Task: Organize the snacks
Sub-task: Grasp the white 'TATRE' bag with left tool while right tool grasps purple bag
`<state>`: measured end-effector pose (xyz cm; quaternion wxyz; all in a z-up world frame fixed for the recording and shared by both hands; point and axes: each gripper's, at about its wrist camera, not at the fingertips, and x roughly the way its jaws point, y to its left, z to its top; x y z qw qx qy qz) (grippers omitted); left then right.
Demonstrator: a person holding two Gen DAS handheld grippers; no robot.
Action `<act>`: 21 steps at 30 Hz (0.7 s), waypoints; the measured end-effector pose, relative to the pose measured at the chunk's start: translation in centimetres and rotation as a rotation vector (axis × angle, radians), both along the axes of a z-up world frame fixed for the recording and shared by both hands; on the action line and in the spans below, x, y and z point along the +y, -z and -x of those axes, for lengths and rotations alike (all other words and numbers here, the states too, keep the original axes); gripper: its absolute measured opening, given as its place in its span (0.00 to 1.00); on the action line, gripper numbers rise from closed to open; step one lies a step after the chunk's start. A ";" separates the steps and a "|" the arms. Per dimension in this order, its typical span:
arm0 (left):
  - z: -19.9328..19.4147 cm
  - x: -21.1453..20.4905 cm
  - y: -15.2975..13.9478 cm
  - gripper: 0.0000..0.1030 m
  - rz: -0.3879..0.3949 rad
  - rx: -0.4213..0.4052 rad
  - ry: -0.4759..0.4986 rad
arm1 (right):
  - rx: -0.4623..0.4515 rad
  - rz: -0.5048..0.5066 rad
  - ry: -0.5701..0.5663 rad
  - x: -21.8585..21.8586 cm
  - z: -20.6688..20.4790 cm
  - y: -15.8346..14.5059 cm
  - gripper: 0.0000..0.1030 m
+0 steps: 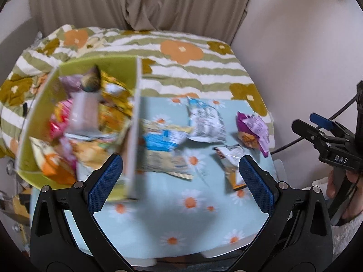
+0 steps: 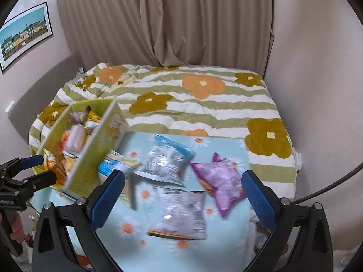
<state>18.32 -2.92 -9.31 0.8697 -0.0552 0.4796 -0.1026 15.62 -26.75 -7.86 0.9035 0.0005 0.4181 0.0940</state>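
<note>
A green box (image 1: pixel 133 124) (image 2: pixel 90 170) full of snack packets stands at the table's left. Loose packets lie on the daisy tablecloth (image 1: pixel 181 215) (image 2: pixel 226 244): a blue-and-yellow one (image 1: pixel 163 140) (image 2: pixel 113 165), a silver-blue one (image 1: pixel 205 122) (image 2: pixel 165 161), a purple one (image 1: pixel 253 131) (image 2: pixel 222 181), and a silver-orange one (image 1: pixel 231 163) (image 2: pixel 181 215). My left gripper (image 1: pixel 181 181) is open and empty above the table, its left finger near the box wall. My right gripper (image 2: pixel 183 201) is open and empty above the silver-orange packet. Both views are motion-blurred.
A bed with a striped floral quilt (image 1: pixel 192 72) (image 2: pixel 204 108) lies behind the table. Beige curtains (image 2: pixel 170 22) hang at the back. Walls close in on the right. A framed picture (image 2: pixel 25 31) hangs on the left wall.
</note>
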 end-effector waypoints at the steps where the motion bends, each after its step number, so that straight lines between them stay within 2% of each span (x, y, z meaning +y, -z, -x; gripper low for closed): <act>1: 0.0 -0.9 0.5 0.99 0.001 0.010 -0.001 | 0.005 0.005 -0.010 -0.8 -0.3 0.5 1.00; 6: -0.8 -6.3 4.2 0.99 0.007 0.082 0.000 | 0.051 0.006 -0.066 -4.2 -2.3 3.8 1.00; 11: -2.1 -10.7 8.7 0.99 0.022 0.146 0.009 | 0.095 0.012 -0.130 -5.7 -4.6 7.5 1.00; 21: -5.2 -14.8 15.9 0.99 0.058 0.261 -0.007 | 0.187 0.000 -0.228 -6.1 -8.6 14.1 1.00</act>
